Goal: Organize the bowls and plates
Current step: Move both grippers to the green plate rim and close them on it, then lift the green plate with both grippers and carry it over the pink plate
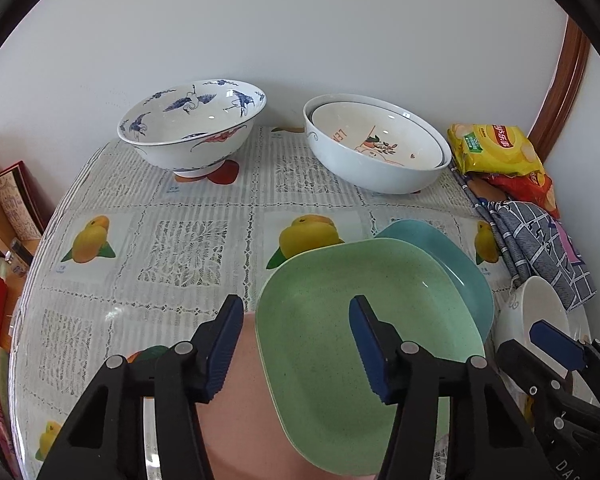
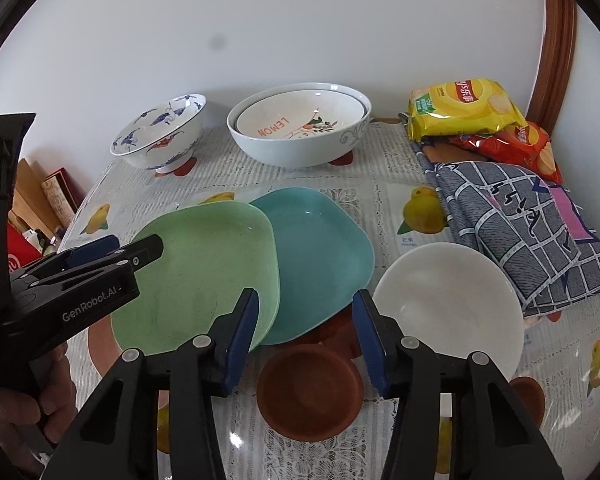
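A green square plate lies partly over a teal square plate, on top of a pink plate. My left gripper is open, its jaws astride the green plate's left edge; it also shows in the right wrist view. My right gripper is open and empty above a small brown dish, next to a white plate. A blue-patterned bowl and two nested white bowls stand at the back.
Snack bags and a folded checked cloth lie at the right by the wall. Books and red items sit beyond the table's left edge. A patterned tablecloth covers the table.
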`<state>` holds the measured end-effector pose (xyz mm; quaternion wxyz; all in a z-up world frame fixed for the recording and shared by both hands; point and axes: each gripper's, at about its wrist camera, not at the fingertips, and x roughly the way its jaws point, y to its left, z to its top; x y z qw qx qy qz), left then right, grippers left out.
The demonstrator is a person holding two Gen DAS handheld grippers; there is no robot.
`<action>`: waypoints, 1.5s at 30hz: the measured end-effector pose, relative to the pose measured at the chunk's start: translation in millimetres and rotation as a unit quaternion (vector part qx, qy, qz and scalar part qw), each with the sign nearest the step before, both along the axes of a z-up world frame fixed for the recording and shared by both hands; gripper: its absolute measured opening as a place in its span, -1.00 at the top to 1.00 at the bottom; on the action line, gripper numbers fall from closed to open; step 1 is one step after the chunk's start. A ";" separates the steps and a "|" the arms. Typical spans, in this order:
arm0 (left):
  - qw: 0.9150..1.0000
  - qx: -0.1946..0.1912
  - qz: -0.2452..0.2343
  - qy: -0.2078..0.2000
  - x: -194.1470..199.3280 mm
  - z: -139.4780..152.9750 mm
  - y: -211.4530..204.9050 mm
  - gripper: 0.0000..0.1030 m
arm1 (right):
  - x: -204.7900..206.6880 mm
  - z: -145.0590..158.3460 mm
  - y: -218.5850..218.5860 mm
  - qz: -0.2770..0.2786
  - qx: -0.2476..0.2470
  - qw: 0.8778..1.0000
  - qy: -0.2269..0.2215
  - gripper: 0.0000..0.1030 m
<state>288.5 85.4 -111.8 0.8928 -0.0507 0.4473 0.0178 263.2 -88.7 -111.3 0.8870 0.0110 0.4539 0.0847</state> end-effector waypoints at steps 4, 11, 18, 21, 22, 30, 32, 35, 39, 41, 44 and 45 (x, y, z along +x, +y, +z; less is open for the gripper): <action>1.000 0.002 -0.005 0.006 9.0 -7.6 -0.9 0.11 | 4.8 -6.2 9.8 0.009 -0.004 1.000 0.009 0.05; 1.000 0.002 -0.009 0.011 14.7 -17.5 1.0 0.29 | 14.5 -19.4 17.0 0.011 -0.020 1.000 0.021 0.19; 1.000 -0.001 -0.003 0.018 16.4 -23.6 5.7 0.52 | 20.3 -32.2 22.7 0.017 -0.024 0.999 0.039 0.52; 1.000 -0.002 -0.005 0.021 14.9 -25.7 7.0 0.64 | 21.0 -37.2 23.3 0.015 -0.014 0.999 0.046 0.74; 1.000 -0.002 -0.005 0.019 13.7 -25.3 7.4 0.68 | 20.9 -38.3 23.5 0.015 -0.012 0.999 0.045 0.77; 1.000 -0.008 -0.004 0.009 1.2 -12.6 12.6 0.73 | 14.2 -29.0 23.8 0.012 -0.010 0.999 0.035 0.79; 1.000 -0.006 -0.004 0.003 -4.0 -5.8 11.5 0.73 | 9.6 -23.3 23.1 0.011 -0.006 0.999 0.030 0.79; 1.000 -0.006 -0.005 -0.009 -13.6 6.1 9.4 0.73 | 1.1 -13.2 21.8 0.010 -0.004 1.000 0.021 0.80; 1.000 -0.007 -0.006 -0.021 -28.6 21.6 5.2 0.73 | -12.9 2.4 16.3 0.008 0.004 1.000 0.009 0.80; 1.000 -0.007 -0.006 -0.027 -37.5 29.0 2.7 0.73 | -20.6 9.9 14.0 0.010 0.004 1.000 0.002 0.81; 0.999 -0.002 -0.012 -0.036 -51.6 38.1 -3.9 0.73 | -33.0 21.2 6.7 0.004 0.011 1.000 -0.008 0.82; 0.999 -0.001 -0.013 -0.039 -55.6 40.6 -6.2 0.73 | -37.3 24.4 4.7 0.002 0.012 1.000 -0.011 0.82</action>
